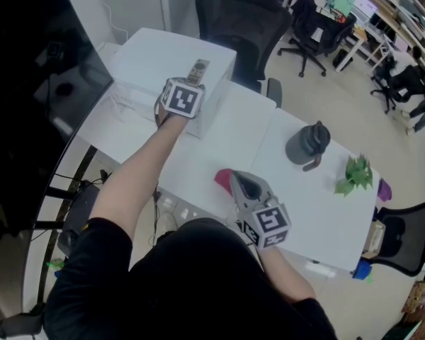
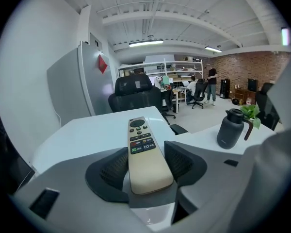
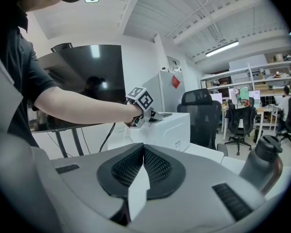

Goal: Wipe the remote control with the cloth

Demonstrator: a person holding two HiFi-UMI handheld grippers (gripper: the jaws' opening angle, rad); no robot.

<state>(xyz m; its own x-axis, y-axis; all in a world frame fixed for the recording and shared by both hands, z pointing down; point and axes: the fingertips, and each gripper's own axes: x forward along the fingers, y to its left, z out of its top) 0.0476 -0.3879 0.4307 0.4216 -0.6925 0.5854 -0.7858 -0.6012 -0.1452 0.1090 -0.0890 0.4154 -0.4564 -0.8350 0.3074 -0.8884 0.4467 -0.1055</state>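
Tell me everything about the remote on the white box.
The remote is a slim, pale beige plastic bar with rounded ends, a round dark pad at its far end and rows of dark buttons, some colour-marked. It lies face up on a white box, its near end between the fingers of the left gripper, which hug both sides; whether they press is unclear.

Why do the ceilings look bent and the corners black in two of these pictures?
Left gripper view: wide-angle lens bows the ceiling, black rim, remote control sharp. Right gripper view: same bowing and rim. Head view: straighter lines, dark at left.
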